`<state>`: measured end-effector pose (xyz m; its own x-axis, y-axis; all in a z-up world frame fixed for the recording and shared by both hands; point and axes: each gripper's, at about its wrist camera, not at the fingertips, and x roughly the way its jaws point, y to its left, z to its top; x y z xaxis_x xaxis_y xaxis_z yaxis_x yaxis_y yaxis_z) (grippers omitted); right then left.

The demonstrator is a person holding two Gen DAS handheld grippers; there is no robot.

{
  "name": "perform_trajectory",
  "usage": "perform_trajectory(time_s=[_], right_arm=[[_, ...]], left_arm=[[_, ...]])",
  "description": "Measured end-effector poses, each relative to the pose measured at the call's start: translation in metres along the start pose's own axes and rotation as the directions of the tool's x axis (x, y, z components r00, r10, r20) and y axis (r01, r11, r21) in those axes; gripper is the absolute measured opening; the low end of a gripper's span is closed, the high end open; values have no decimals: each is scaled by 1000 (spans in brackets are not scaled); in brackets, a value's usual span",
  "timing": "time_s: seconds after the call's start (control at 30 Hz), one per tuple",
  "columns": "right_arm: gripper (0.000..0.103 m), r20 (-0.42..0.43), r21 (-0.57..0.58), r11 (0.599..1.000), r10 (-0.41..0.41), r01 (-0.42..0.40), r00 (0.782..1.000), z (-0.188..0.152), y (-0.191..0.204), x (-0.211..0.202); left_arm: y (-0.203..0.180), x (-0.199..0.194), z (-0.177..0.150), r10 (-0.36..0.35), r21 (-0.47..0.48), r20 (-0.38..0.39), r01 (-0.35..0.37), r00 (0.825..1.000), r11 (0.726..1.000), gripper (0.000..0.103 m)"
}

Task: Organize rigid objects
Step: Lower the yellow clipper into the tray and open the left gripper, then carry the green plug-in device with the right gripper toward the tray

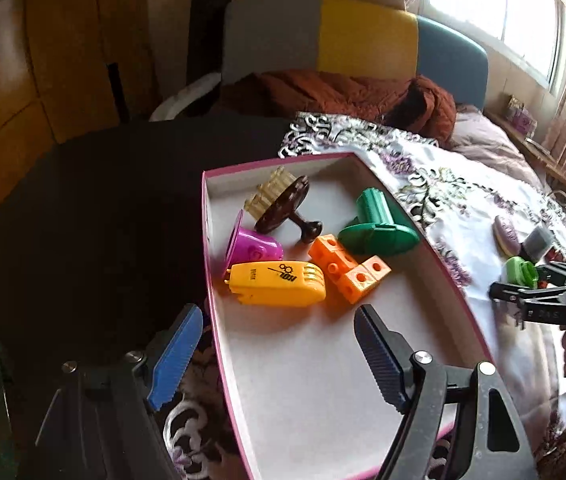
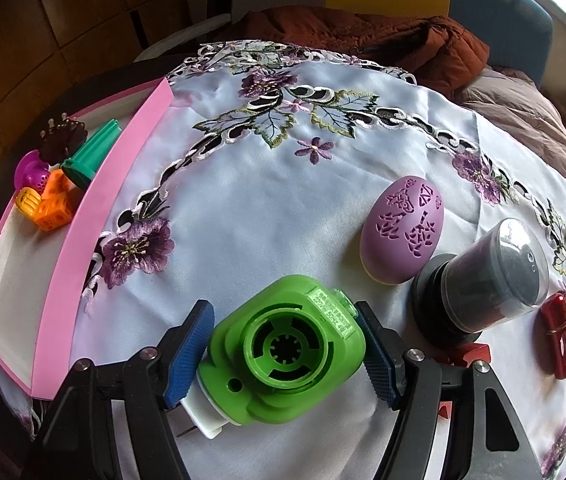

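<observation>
A pink-rimmed box (image 1: 435,248) (image 2: 95,196) holds a yellow toy clipper (image 1: 279,284), orange blocks (image 1: 347,268), a green piece (image 1: 379,224), a purple cup (image 1: 255,246) and a brown brush (image 1: 283,204). My left gripper (image 1: 279,360) is open and empty, with its left finger outside the box's near left wall and its right finger over the box floor. My right gripper (image 2: 287,354) is shut on a green plug-in device (image 2: 287,354), seen far right in the left wrist view (image 1: 521,272). A purple egg (image 2: 403,228), a dark clear-capped jar (image 2: 487,280) and a red piece (image 2: 559,332) lie on the cloth.
An embroidered white cloth (image 2: 267,200) covers a dark round table (image 1: 103,208). A rust jacket (image 1: 347,92) and a yellow and blue chair back (image 1: 367,36) are beyond the table. A window (image 1: 483,0) is at the right.
</observation>
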<state>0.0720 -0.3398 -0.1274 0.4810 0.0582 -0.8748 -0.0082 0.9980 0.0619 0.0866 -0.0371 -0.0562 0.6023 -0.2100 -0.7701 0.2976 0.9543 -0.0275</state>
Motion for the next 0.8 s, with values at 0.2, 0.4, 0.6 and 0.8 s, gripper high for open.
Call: perform_trajectory(time_s=[0.2, 0.4, 0.6, 0.8], right_arm=[[71, 8, -2, 1000, -4, 4, 1000, -1, 0, 0], [71, 13, -2, 1000, -7, 7, 1000, -1, 0, -1], [71, 20, -1, 1000, -15, 15, 1000, -2, 1, -1], [70, 25, 29, 999, -43, 42, 999, -4, 3, -2]], left_arm=[[2, -19, -5, -8, -7, 21, 8, 1000, 1000, 80], [9, -29, -10, 7, -31, 36, -5, 999, 999, 80], [18, -36, -19, -2, -53, 33, 3, 999, 999, 80], [26, -37, -28, -14, -77, 15, 15, 1000, 997, 80]])
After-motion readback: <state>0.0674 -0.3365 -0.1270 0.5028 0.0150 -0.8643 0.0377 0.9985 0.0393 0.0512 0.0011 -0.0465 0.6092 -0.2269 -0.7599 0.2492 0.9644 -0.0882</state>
